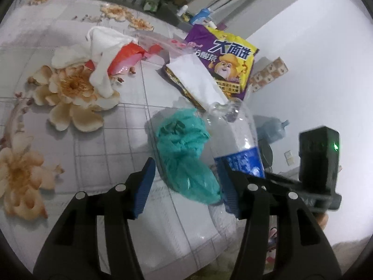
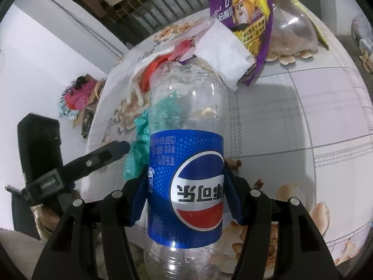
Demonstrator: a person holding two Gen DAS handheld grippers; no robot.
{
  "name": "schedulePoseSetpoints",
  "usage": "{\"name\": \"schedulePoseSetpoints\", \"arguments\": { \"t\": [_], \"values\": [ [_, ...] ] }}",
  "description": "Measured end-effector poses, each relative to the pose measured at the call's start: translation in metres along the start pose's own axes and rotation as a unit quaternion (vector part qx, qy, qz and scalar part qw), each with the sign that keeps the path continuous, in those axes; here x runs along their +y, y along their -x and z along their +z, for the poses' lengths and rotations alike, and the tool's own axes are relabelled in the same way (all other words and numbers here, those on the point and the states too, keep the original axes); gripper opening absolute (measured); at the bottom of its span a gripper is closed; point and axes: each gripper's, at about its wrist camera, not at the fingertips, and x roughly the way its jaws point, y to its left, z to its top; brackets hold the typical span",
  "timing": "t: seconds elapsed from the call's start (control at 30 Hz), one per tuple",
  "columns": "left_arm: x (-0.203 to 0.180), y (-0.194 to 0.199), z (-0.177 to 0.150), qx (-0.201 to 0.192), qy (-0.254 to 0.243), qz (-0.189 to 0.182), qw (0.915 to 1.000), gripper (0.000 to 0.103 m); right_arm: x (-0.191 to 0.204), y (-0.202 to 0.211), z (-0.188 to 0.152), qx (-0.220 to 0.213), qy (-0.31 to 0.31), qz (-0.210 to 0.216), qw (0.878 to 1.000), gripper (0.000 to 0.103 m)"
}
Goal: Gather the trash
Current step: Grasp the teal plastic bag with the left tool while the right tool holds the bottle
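My right gripper is shut on an empty clear Pepsi bottle with a blue label, held upside down over the table. The bottle also shows in the left wrist view. My left gripper is open, its fingers either side of a crumpled teal plastic bag lying on the table; the bag also shows behind the bottle. A purple and yellow snack bag with a white paper on it lies further back. White tissues and a red wrapper lie at the left.
The table has a flowered cloth. A clear glass bowl stands upside down behind the snack bag. The table's edge runs close to both grippers. Clutter lies on the floor beyond it.
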Motion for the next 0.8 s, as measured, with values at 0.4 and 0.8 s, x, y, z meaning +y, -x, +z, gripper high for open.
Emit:
{"name": "schedulePoseSetpoints", "arguments": {
  "t": [0.4, 0.8],
  "values": [
    [-0.009, -0.041, 0.004, 0.023, -0.013, 0.03, 0.9992, 0.044, -0.009, 0.001, 0.004, 0.0, -0.02, -0.015, 1.0, 0.058],
    [-0.004, -0.035, 0.002, 0.01, 0.0, 0.015, 0.9998, 0.039, -0.01, 0.005, 0.001, -0.008, -0.03, -0.017, 0.999, 0.058]
  ]
}}
